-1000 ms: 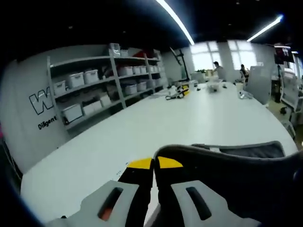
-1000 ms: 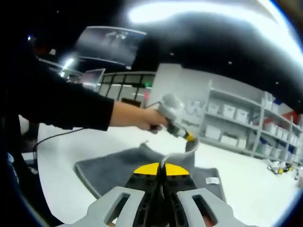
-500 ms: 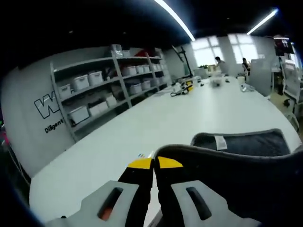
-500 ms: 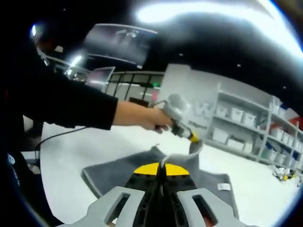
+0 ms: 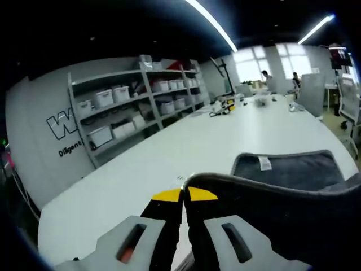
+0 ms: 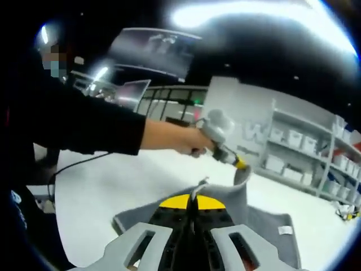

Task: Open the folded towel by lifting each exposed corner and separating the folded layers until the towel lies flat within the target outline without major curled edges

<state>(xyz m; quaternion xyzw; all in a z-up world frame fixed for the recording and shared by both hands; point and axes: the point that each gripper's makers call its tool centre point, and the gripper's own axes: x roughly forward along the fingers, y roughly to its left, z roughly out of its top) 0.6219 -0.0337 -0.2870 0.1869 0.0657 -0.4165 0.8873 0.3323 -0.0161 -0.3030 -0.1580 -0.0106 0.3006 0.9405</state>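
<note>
The grey towel lies partly on the white table, its white label facing up. My left gripper is shut on a raised edge of the towel, which drapes off to the right. In the right gripper view, my right gripper is shut on another part of the towel, with a fold rising just above its yellow tips. A person's hand holds the left gripper beyond it, pinching a lifted corner. Between the two grippers the top layer is held up off the table.
Grey shelves with white bins line the wall to the left of the table. Tools and small items sit at the table's far end. A dark sleeve crosses the right gripper view, and a cable trails over the table.
Both grippers have kept their hold and carried the towel's upper layer along. In the left gripper view more of the flat towel and its label has come into sight.
</note>
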